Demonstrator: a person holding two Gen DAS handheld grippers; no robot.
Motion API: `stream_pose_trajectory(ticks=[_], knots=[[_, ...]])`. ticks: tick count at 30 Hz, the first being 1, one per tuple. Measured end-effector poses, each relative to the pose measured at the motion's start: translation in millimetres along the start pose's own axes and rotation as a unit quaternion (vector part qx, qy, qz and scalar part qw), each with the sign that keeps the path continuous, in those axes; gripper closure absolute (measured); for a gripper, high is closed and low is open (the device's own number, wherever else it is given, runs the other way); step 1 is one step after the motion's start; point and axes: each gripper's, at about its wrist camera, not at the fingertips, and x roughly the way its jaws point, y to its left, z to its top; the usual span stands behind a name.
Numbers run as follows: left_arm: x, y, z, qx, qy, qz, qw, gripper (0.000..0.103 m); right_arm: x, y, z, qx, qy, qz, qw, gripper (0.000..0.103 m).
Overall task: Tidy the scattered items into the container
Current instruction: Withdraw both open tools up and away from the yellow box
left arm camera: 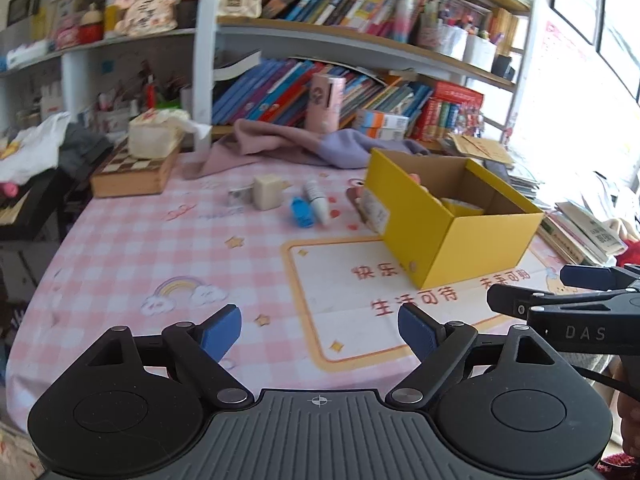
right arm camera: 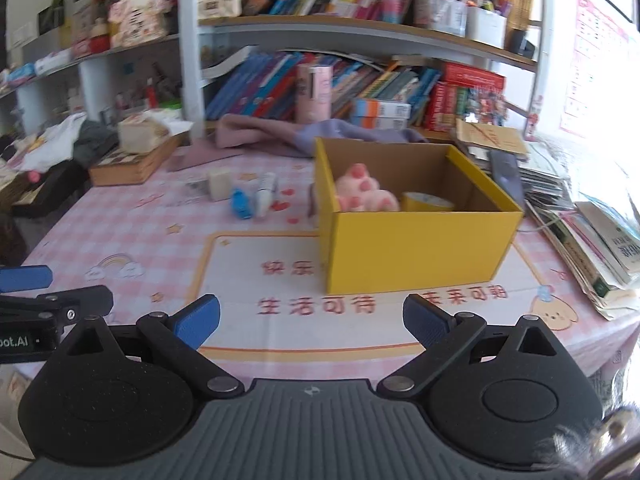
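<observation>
Jaws: both apart, empty | L gripper (left arm camera: pixel 320 330) | R gripper (right arm camera: pixel 312 320) marked "DAS" | yellow box (right arm camera: pixel 416 248) label unreadable

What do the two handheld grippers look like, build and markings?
Both match: a ribbed dark-grey body, two round black discs, black linkage arms with silver pivots and blue ribbed pads. The left gripper has a crosshair mark on its body; the right gripper shows white "DAS" lettering on its side and a black cable in the left wrist view.

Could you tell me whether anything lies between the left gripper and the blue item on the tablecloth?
Nothing visible does. The left gripper is open and empty, and only bare tablecloth separates it from the blue item, which lies beside the white tube.
</observation>
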Motion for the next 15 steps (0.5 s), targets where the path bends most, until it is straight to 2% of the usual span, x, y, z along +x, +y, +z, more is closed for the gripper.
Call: stream_pose_trajectory(ticks=[9, 15], knots=[[-2.9, 16.2, -4.1, -0.021, 0.003, 0.012, 0.9997, 0.015, 5.8, 26.9, 4.9, -0.043, 0.007, 0.032, 0.999, 0.004], [8.3, 28.8, -3.0, -0.028, 0.014, 0.029, 0.9991, 0.015, 25.3, 37.7, 7.8, -0.053, 0.016, 0.053, 0.997, 0.005]])
